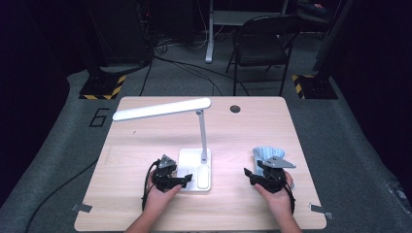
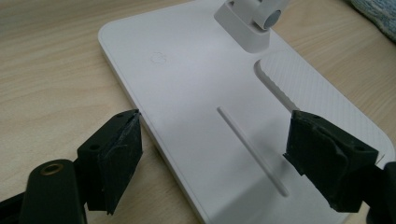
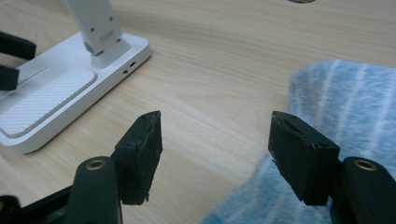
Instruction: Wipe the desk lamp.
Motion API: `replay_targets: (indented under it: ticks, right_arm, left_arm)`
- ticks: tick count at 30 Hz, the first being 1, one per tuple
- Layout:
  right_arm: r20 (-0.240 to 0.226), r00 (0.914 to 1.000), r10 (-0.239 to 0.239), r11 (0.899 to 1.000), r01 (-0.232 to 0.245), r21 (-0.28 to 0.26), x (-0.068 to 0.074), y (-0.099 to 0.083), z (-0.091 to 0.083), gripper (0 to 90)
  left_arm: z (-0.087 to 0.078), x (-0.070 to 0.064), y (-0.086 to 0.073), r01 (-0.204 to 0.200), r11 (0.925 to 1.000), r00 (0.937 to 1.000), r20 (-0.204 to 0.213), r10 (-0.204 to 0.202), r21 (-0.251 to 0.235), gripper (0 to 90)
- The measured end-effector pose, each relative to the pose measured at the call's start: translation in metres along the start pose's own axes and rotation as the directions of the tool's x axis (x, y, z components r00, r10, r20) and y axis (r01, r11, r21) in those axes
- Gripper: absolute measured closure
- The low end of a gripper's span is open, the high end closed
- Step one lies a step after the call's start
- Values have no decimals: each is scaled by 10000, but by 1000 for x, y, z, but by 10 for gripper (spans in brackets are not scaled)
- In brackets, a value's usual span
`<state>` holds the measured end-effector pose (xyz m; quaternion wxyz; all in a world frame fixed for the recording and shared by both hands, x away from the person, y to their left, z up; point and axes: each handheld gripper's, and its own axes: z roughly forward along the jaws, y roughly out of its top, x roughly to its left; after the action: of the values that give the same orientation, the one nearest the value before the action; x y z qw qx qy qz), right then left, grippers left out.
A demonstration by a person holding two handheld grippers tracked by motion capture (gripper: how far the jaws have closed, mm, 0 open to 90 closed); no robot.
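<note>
A white desk lamp [image 1: 194,145] stands mid-table, its long head [image 1: 162,109] reaching left and its flat base [image 2: 196,93] near the front. My left gripper [image 1: 187,179] is open, its jaws spread over the base's near-left part; one jaw sits off the base edge over the wood. A folded blue-and-white striped cloth [image 1: 266,154] lies right of the lamp. My right gripper [image 1: 248,173] is open at the cloth's near-left corner. In the right gripper view the cloth [image 3: 341,112] lies under the right-hand jaw, with bare wood between the jaws and the lamp base [image 3: 60,93] at left.
The wooden table [image 1: 145,145] has a round cable hole [image 1: 235,108] at the back right. A black folding chair [image 1: 262,46], stands with yellow-black striped feet and cables are on the floor beyond the table.
</note>
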<state>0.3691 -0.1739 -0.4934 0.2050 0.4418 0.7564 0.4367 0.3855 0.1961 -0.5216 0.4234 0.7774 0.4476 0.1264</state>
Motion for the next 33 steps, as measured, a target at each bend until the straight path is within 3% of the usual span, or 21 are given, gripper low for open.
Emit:
replay_targets:
  ticks: [12, 15, 18, 25, 28, 33]
  right_arm:
    - [-1139, 9930, -314, 9973, 386, 621, 33, 2, 26, 348]
    - [-1531, 9864, -589, 9958, 687, 597, 43, 4, 30, 357]
    - [-1642, 9809, -1041, 9932, 1112, 348, 51, 5, 34, 378]
    - [-2023, 9718, -1209, 9918, 1268, 163, 64, 3, 41, 408]
    - [-2307, 9665, -1128, 9918, 1234, 323, 69, 3, 44, 420]
    - [-2247, 9697, -958, 9906, 1150, 739, 77, 1, 49, 405]
  left_arm:
    - [-3, 8, 0, -81, 10000, 10000, -4, 81, -3, 224]
    - [-4, 9, 0, -151, 9999, 9999, 39, 151, 37, 229]
    - [-5, 9, 1, -55, 10000, 9999, 154, 56, -55, 230]
    - [-9, 11, 3, -331, 9993, 9993, -200, 328, -177, 221]
    - [-10, 12, 4, -282, 9991, 9995, -122, 279, -311, 220]
    - [-11, 13, 5, -478, 9987, 9982, -376, 472, -172, 211]
